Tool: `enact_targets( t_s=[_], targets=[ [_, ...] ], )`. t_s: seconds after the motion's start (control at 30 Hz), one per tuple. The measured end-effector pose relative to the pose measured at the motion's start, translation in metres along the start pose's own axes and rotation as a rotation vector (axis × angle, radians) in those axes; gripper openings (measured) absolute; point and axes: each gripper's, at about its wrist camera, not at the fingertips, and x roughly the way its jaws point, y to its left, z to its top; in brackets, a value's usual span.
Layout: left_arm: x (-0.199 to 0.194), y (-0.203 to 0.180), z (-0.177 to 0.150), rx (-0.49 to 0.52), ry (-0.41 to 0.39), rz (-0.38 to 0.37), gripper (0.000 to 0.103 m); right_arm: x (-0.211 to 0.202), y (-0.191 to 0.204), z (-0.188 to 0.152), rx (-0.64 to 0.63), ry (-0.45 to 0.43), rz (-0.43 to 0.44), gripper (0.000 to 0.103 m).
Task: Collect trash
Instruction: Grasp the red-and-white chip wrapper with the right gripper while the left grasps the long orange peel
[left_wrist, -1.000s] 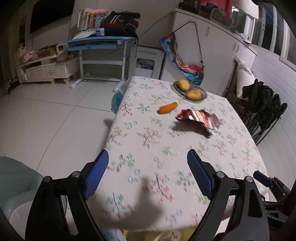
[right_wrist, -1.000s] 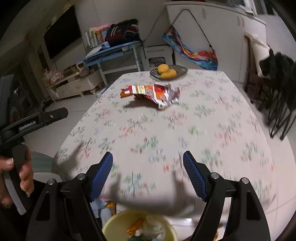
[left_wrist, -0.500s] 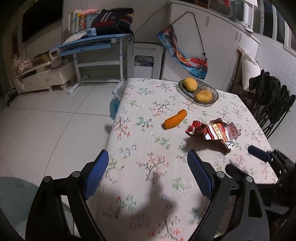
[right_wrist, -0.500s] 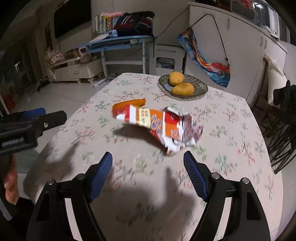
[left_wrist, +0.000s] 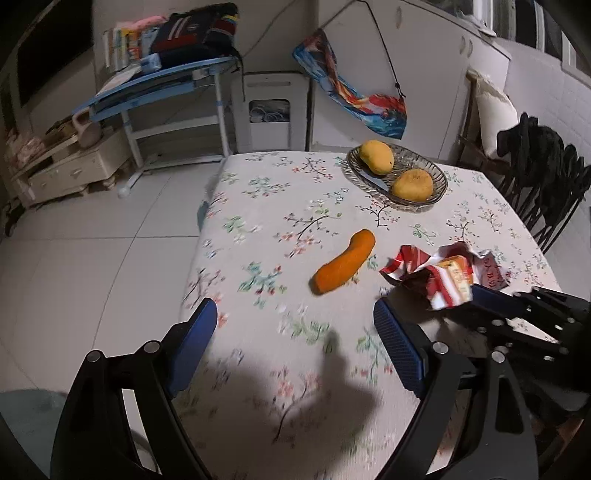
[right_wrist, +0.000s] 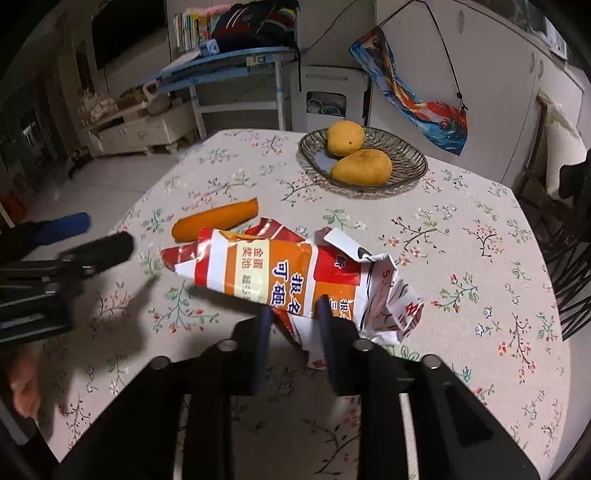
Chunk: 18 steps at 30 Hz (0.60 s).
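Note:
A crumpled red, orange and white snack wrapper (right_wrist: 295, 273) lies on the floral table (right_wrist: 461, 236); it also shows in the left wrist view (left_wrist: 447, 273). My right gripper (right_wrist: 293, 314) has its blue fingers closed in on the wrapper's near edge. An orange peel piece (left_wrist: 343, 267) lies left of the wrapper, also in the right wrist view (right_wrist: 216, 219). My left gripper (left_wrist: 295, 339) is open and empty above the table, short of the peel.
A glass dish (right_wrist: 406, 155) with two mangoes (right_wrist: 360, 168) stands at the table's far side. Dark chairs (left_wrist: 543, 177) stand along the right edge. A blue desk (left_wrist: 159, 81) and white cabinet stand behind on the tiled floor.
Both grippers moved forward over the table. The right gripper went from wide open to closed on the wrapper's near edge. The left gripper stayed open and came nearer the peel.

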Motion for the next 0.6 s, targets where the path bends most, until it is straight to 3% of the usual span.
enact_targets(
  t_s=[0.23, 0.4, 0.47, 0.53, 0.6],
  targets=[
    [0.037, -0.022, 0.021, 0.078, 0.025, -0.008, 0.083, -0.044, -0.037, -0.016, 0.161, -0.013, 0.154, 0.011],
    [0.055, -0.038, 0.025, 0.121, 0.054, -0.002, 0.082, -0.063, -0.060, -0.044, 0.254, -0.002, 0.170, 0.011],
    [0.059, -0.042, 0.025, 0.142, 0.065, -0.001, 0.075, -0.063, -0.067, -0.048, 0.289, 0.000, 0.177, 0.011],
    [0.062, -0.047, 0.023, 0.157, 0.072, -0.011, 0.056, -0.062, -0.066, -0.047, 0.280, 0.001, 0.171, 0.011],
    [0.064, -0.049, 0.021, 0.162, 0.075, -0.026, 0.046, -0.060, -0.063, -0.046, 0.272, 0.003, 0.173, 0.011]
  ],
)
